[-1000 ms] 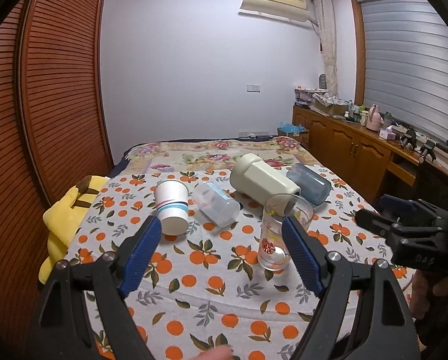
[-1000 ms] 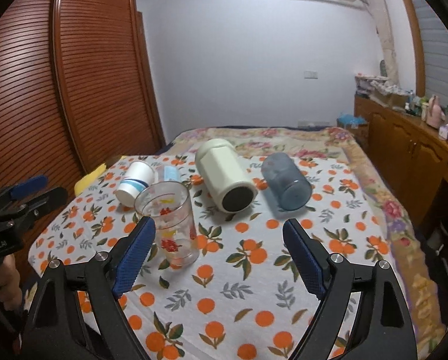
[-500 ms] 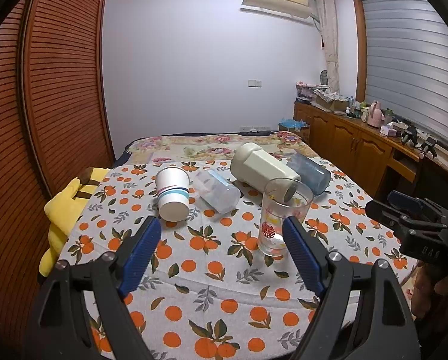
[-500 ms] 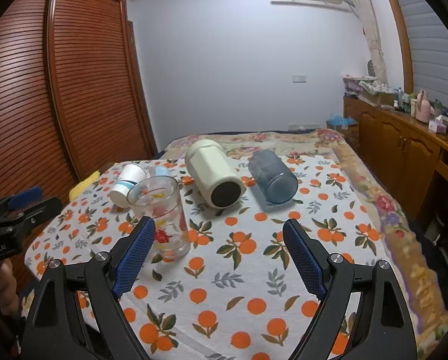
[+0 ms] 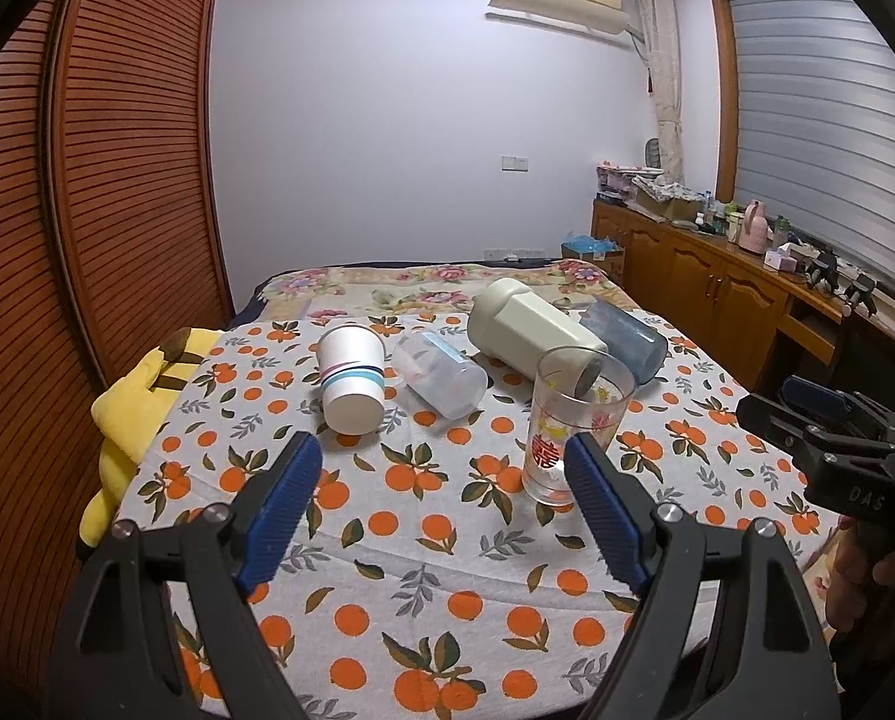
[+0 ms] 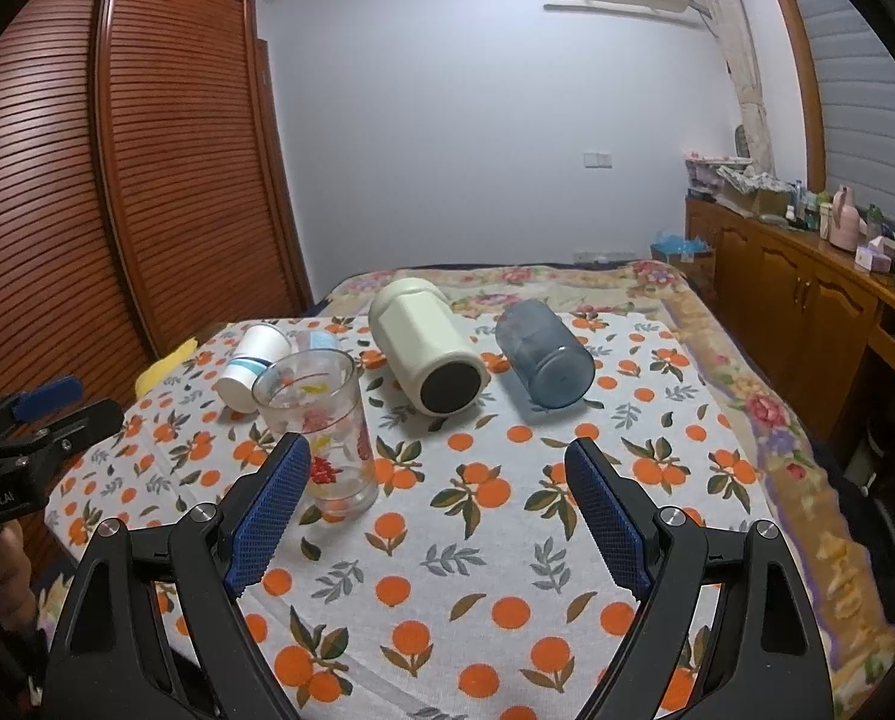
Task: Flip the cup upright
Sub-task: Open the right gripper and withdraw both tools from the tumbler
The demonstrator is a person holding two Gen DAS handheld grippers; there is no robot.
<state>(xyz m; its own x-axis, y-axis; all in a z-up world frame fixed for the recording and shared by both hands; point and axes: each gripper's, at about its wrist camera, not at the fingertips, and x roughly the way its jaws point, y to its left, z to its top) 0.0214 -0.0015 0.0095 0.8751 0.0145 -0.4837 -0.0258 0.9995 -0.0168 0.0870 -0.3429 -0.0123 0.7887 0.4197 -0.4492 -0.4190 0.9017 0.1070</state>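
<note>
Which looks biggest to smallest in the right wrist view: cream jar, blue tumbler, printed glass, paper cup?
1. cream jar
2. printed glass, though it stands nearest the camera, so this is unsure
3. blue tumbler
4. paper cup, partly hidden and farther off

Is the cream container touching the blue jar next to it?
Apart. In the right wrist view a strip of orange-print cloth shows between the cream container and the blue jar.

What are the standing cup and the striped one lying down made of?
The standing cup looks like clear glass: see-through, glossy, thick base, printed flowers. The striped cup looks like matte white paper, opaque with a thin rim, though plastic is possible.
</note>
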